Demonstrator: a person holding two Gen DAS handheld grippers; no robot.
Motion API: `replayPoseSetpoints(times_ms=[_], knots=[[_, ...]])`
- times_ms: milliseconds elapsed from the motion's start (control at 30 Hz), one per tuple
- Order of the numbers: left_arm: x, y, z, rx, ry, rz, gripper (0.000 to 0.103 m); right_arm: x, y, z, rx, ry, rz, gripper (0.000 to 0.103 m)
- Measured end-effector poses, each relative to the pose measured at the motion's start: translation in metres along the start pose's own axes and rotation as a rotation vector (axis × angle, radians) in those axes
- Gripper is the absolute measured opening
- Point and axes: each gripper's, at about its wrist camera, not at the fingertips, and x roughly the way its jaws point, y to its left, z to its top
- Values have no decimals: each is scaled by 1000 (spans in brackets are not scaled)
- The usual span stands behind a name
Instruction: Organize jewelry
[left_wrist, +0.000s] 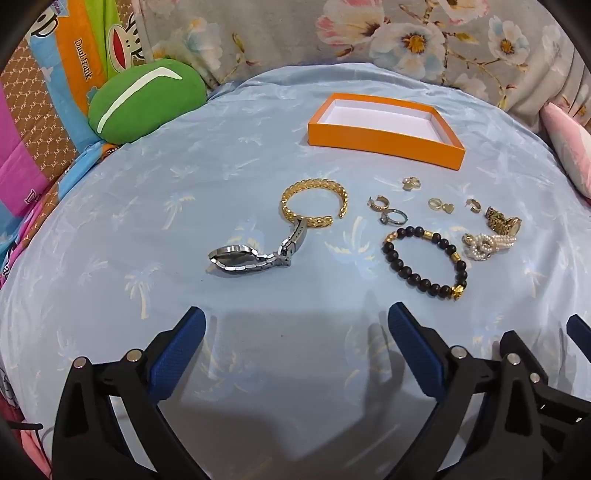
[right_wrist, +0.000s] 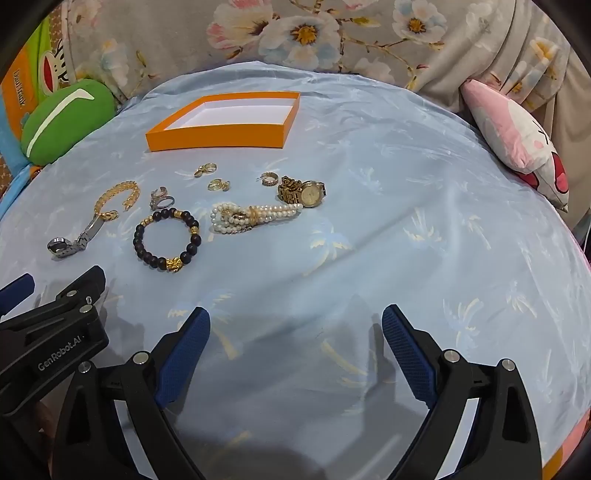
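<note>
On the light blue bed sheet (left_wrist: 147, 221), the jewelry lies in a loose group in front of both grippers. At the far side sits an orange box (left_wrist: 384, 142), open and white inside. Nearer, from left to right: a silver watch (left_wrist: 243, 254), its band touching a gold cuff bracelet (left_wrist: 314, 203); a black bead bracelet (left_wrist: 424, 260); a pearl bracelet (right_wrist: 251, 218); and a gold watch (right_wrist: 303, 192) just beyond the pearls. Several small rings and earrings (left_wrist: 391, 216) are scattered between the bracelets and the box; their exact number is hard to tell at this size.

The left gripper (left_wrist: 295, 321) hovers above the sheet near the silver watch, jaws spread wide, nothing between them. The right gripper (right_wrist: 295, 321) sits just beside it to the right, jaws equally wide and empty. A green cushion (left_wrist: 144, 99) rests at the far left, a pink pillow (right_wrist: 517, 140) at the far right.
</note>
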Motion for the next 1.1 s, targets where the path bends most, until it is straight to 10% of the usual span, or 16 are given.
replayPoseSetpoints(times_ms=[1100], knots=[[2, -1, 0, 6, 5, -8, 92, 1, -1, 0, -7, 3, -11, 92]])
